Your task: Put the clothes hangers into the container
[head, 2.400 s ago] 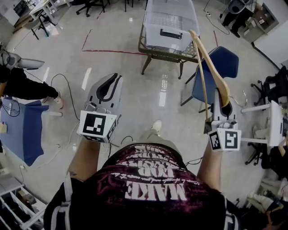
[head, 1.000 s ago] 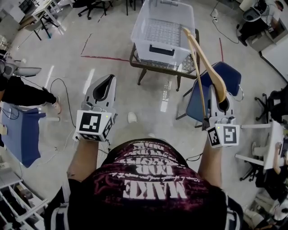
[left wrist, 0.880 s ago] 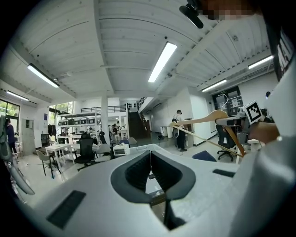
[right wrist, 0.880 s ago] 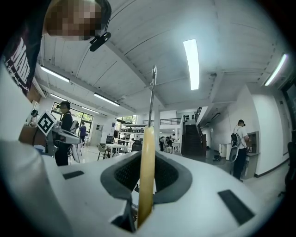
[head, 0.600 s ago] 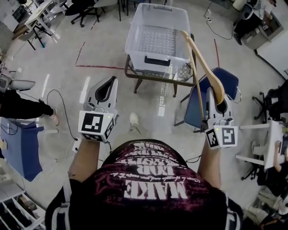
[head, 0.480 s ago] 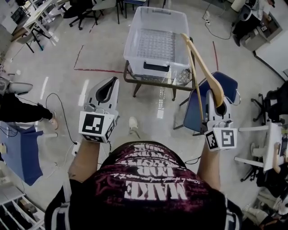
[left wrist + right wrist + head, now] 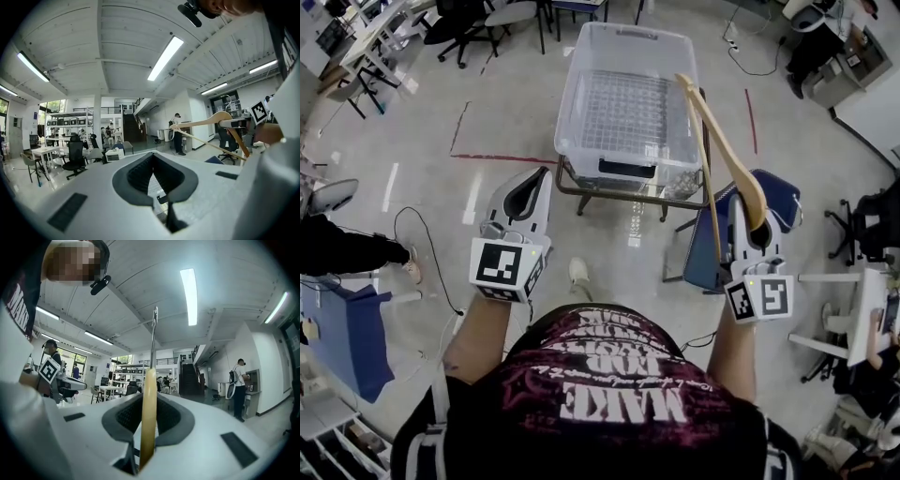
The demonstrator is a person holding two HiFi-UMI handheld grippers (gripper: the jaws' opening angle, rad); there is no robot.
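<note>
While the right gripper [image 7: 746,208] clamps the hanger [image 7: 717,122] by one end, its arm could catch the container [image 7: 666,169] rim, upper centre, and twist loose; left gripper [image 7: 534,180] closed, empty

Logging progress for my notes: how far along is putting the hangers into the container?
Done: nothing visible; the clear container looks empty. In hand: one wooden hanger clamped in the right gripper, not yet inside. The left gripper holds nothing. Left: drop it in.
</note>
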